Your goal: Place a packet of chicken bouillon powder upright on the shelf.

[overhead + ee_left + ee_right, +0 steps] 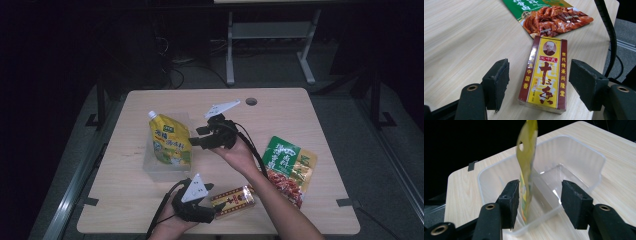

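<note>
Spice box (544, 75) lies between open left tongs (544, 85)

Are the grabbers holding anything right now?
No, nothing is held. The left gripper is open around the red and yellow cardboard box, not touching. The right gripper is open beside the yellow plastic spout pouch standing in the clear plastic tub.

Dim room, wooden table (300, 107), grey floor (380, 165)

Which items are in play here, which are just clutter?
In play: yellow spout pouch standing in the clear plastic tub, beside the open right gripper; spice box between the open left gripper fingers.
Lying about: green snack packet on the table.
</note>
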A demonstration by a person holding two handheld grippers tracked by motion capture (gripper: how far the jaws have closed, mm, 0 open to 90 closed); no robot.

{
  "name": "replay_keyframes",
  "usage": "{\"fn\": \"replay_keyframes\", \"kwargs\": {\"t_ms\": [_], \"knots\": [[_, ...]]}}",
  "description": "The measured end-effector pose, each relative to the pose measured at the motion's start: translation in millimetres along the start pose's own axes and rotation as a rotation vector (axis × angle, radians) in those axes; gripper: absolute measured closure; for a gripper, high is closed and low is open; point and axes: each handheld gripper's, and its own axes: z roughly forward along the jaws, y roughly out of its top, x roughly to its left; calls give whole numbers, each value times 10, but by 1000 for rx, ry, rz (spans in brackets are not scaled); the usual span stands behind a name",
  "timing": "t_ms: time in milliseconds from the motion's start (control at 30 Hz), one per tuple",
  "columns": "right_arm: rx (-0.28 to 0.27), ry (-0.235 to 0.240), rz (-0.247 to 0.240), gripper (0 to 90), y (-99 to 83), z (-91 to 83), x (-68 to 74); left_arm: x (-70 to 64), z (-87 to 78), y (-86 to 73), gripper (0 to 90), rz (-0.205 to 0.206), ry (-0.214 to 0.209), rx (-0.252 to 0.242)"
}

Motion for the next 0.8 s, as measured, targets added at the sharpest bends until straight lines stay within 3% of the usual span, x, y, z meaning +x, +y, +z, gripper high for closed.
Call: {"fn": "replay_keyframes", "kwargs": {"t_ms": [400,800], "knots": [[-6,-28,36,448,-210,-322,-122,-20,28,4,305,-1,-15,8],[-1,-57,77,418,-458,-587,-180,-67,117,18,267,41,-42,60]]}}
